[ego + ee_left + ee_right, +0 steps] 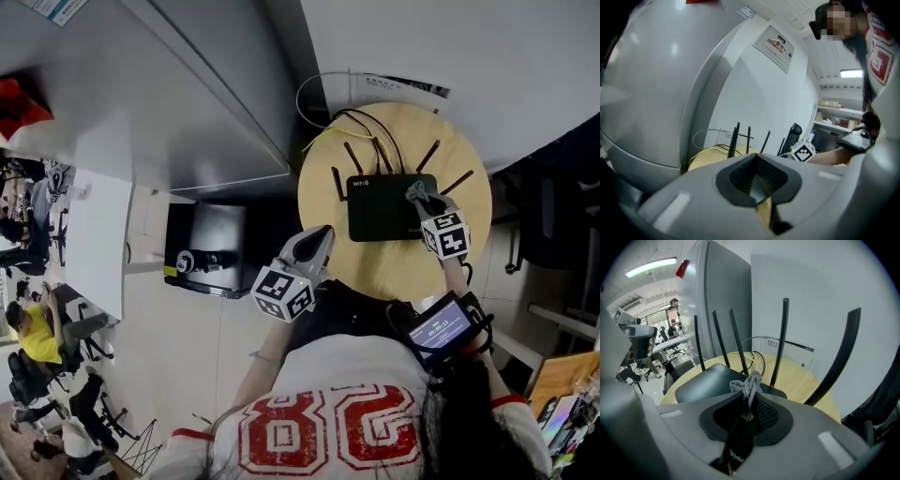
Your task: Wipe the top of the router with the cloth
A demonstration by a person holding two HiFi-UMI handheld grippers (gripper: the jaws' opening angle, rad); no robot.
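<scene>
the flat black router (pixel 389 211) lies centred on the round wooden worktop (pixel 469 258), thin cables (pixel 361 120) behind it. the crumpled grey cloth (pixel 414 192) rests on its right end, pinched by the right gripper (pixel 422 200).

Left tool (pixel 322 236), right tool (pixel 416 193), seemingly closed

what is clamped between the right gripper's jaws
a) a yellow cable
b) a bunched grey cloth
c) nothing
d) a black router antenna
B: in the right gripper view, the right gripper has its jaws shut on the bunched grey cloth, held just above the flat black router; the antennas and the yellow cable stand clear behind it.
</scene>
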